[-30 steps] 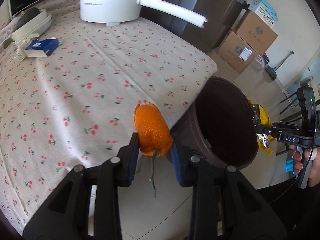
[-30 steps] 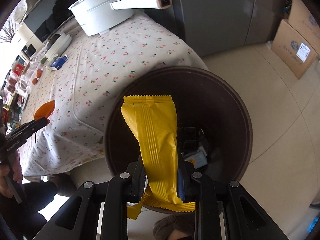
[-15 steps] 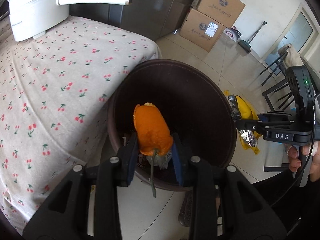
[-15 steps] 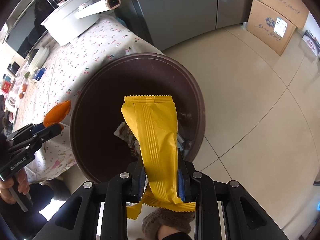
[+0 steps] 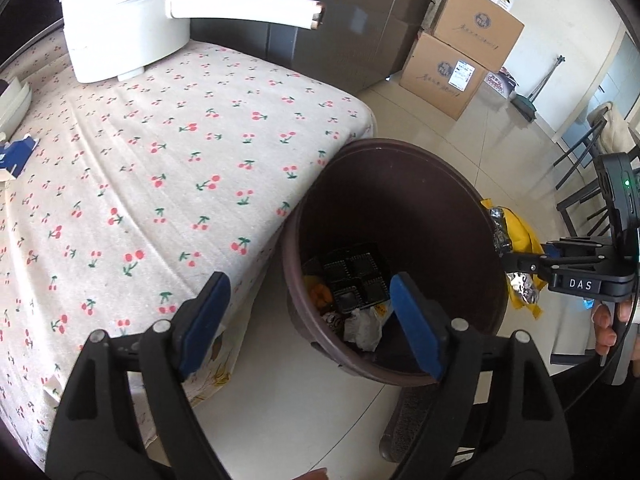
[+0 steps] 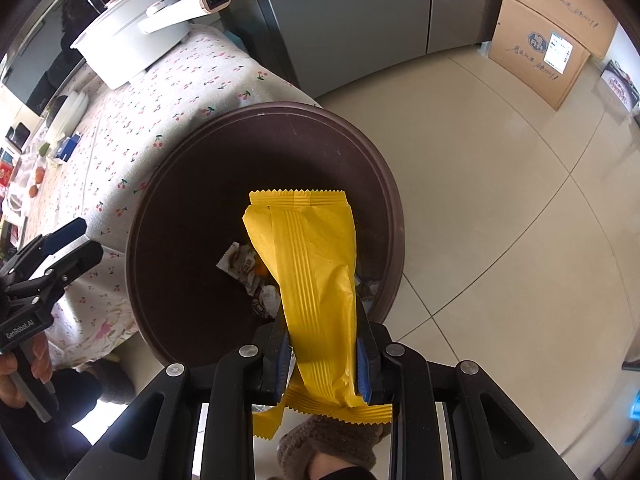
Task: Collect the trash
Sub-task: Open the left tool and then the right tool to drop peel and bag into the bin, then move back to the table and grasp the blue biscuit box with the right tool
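Brown bin (image 6: 392, 216) under yellow wrapper (image 6: 316, 280) pinched by "DAS"-labelled right gripper (image 6: 322, 368)

1. The left hand-held gripper (image 5: 310, 326) points downward, its blue-padded fingers (image 5: 416, 330) spread wide with nothing between them.
2. The right hand-held gripper (image 6: 322, 364) angles downward, its fingers pinched tight on a yellow wrapper (image 6: 316, 280).
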`<action>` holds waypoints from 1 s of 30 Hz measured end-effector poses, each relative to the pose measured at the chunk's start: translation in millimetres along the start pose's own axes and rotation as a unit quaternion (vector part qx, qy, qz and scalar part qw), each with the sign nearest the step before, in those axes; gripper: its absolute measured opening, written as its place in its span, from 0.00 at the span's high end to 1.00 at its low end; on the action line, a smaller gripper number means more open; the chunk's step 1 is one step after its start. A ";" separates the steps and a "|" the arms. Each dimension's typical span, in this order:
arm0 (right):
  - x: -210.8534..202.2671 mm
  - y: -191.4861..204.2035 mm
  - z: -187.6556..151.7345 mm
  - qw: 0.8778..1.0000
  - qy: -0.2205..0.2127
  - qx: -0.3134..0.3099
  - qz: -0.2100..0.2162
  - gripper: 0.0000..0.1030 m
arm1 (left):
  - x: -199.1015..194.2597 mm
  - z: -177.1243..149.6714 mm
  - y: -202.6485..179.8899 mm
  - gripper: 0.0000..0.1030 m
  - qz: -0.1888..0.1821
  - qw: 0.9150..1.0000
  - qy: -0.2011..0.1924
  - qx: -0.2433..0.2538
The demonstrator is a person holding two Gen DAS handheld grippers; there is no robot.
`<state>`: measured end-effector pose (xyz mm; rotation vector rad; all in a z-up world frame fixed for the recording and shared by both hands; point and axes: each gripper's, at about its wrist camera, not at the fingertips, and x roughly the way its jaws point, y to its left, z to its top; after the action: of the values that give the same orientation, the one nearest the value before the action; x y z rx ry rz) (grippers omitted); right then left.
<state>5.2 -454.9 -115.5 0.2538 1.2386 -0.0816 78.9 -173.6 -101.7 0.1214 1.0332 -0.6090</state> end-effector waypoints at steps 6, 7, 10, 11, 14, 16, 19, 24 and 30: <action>1.7 15.5 5.9 1.000 -0.001 -0.014 0.000 0.74 | -21.4 -9.4 29.2 0.18 0.016 0.999 -0.007 -0.035; 2.1 18.5 7.6 1.000 -0.001 -0.016 0.000 0.73 | -25.8 -11.0 34.6 0.18 0.019 0.999 -0.009 -0.040; 3.1 29.1 14.3 1.000 -0.002 -0.017 -0.004 0.66 | -36.9 -12.0 48.5 0.16 0.028 0.998 -0.015 -0.054; 2.5 32.0 16.5 1.000 -0.005 -0.012 -0.007 0.59 | -40.3 -12.8 52.5 0.16 0.031 0.998 -0.017 -0.059; -1.3 43.4 23.1 1.000 -0.011 -0.001 -0.004 0.39 | -51.6 -15.7 67.1 0.15 0.040 0.996 -0.023 -0.073; -4.2 53.7 28.7 1.000 -0.016 -0.005 0.001 0.37 | -59.7 -18.2 76.8 0.14 0.045 0.995 -0.026 -0.082; -7.7 71.4 36.0 1.000 -0.024 -0.017 0.005 0.33 | -70.2 -21.0 91.0 0.14 0.054 0.993 -0.033 -0.096; -8.2 103.4 45.5 0.999 -0.028 -0.038 0.011 0.32 | -86.2 -27.5 120.1 0.14 0.066 0.989 -0.041 -0.128; -6.9 146.8 58.1 0.997 -0.033 -0.066 0.019 0.32 | -106.6 -42.9 153.8 0.14 0.082 0.981 -0.049 -0.167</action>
<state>85.8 -326.8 -69.9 0.1573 1.1674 0.0244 88.3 14.4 -63.7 -0.1164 1.0040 -0.2837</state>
